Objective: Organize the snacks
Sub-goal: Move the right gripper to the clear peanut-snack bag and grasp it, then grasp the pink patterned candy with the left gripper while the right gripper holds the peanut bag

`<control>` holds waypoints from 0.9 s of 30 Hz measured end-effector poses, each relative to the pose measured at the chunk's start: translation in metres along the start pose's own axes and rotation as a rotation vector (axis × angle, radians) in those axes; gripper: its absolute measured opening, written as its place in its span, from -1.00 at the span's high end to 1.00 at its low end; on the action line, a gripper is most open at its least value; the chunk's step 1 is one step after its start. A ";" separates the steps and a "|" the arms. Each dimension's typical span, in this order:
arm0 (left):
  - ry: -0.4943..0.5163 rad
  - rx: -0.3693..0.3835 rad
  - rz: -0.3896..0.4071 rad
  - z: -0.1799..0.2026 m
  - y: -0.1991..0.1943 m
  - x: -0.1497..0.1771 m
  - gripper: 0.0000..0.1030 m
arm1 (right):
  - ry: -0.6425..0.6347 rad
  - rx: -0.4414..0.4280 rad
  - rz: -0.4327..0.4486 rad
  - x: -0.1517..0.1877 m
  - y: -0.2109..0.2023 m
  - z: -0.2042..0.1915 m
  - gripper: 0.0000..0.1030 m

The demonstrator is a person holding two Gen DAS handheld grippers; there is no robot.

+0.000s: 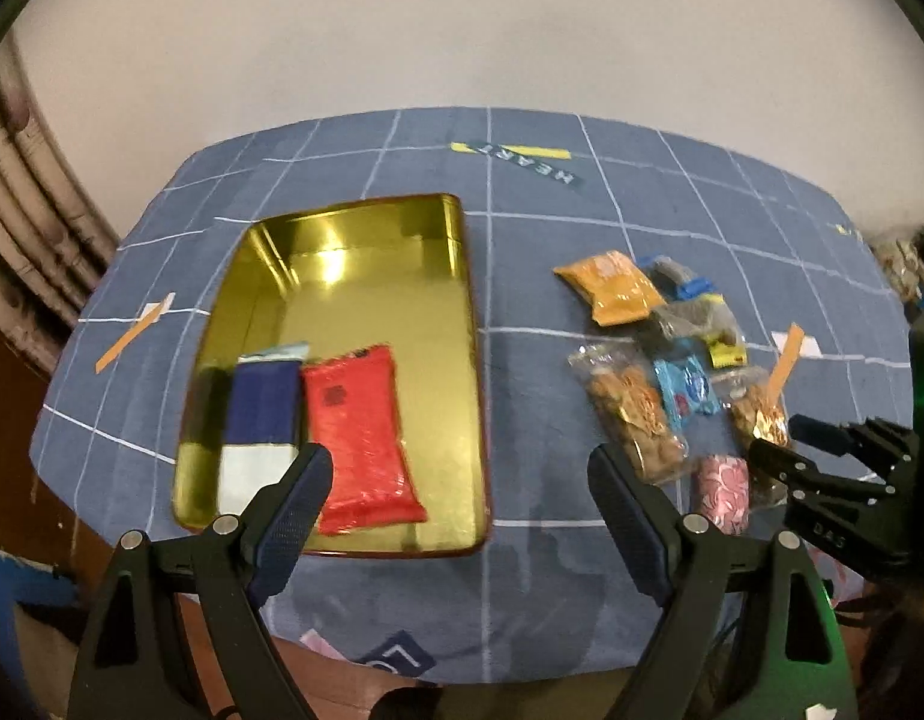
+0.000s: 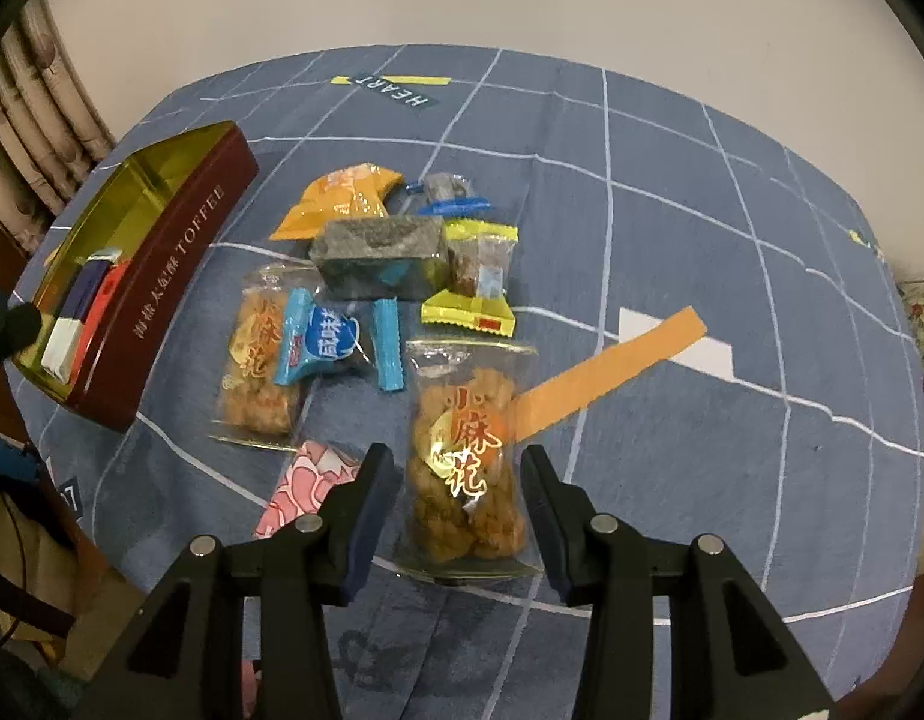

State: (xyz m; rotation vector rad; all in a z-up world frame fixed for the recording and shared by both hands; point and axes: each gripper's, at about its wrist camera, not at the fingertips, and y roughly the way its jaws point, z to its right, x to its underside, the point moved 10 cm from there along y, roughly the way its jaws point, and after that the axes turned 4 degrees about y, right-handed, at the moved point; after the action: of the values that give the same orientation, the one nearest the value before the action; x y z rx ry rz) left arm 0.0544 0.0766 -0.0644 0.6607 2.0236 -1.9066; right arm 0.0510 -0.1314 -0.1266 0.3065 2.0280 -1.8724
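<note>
A gold-lined tin (image 1: 456, 360), dark red outside (image 2: 162, 294), holds a red packet (image 1: 357, 432) and a blue-and-white packet (image 1: 261, 426). My left gripper (image 1: 459, 474) is open and empty above the tin's near edge. My right gripper (image 2: 456, 480) is open, its fingers either side of a clear bag of fried twists (image 2: 465, 456) that lies on the cloth. It shows in the left wrist view (image 1: 774, 438) too. A second clear twist bag (image 2: 258, 354), a blue packet (image 2: 318, 348), a pink packet (image 2: 306, 486), an orange packet (image 2: 336, 198), a grey bar (image 2: 378, 252) and a yellow-ended packet (image 2: 477, 270) lie beside it.
A blue grid-patterned cloth (image 2: 672, 180) covers the table. An orange tape strip (image 2: 612, 360) lies right of the snacks, with one end under the near twist bag. The table's near edge runs just below both grippers. A plain wall stands behind the table.
</note>
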 end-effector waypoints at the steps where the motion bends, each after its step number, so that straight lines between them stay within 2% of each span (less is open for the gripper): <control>1: 0.007 0.004 -0.006 0.004 0.001 0.001 -0.65 | -0.001 -0.004 -0.003 0.001 0.002 0.000 0.12; 13: 0.050 0.074 -0.058 0.041 0.016 0.012 -0.64 | 0.005 -0.021 -0.013 0.003 0.020 0.004 0.12; 20: 0.096 0.108 -0.080 0.065 0.019 0.020 -0.64 | 0.015 -0.027 0.018 0.000 0.018 0.010 0.20; 27: 0.133 0.181 -0.126 0.096 0.027 0.025 -0.64 | 0.061 0.015 0.021 0.004 0.015 0.046 0.20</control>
State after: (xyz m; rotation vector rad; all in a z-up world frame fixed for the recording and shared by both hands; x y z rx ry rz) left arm 0.0365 -0.0143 -0.1090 0.7370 2.0304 -2.1930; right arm 0.0589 -0.1759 -0.1446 0.3920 2.0420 -1.8883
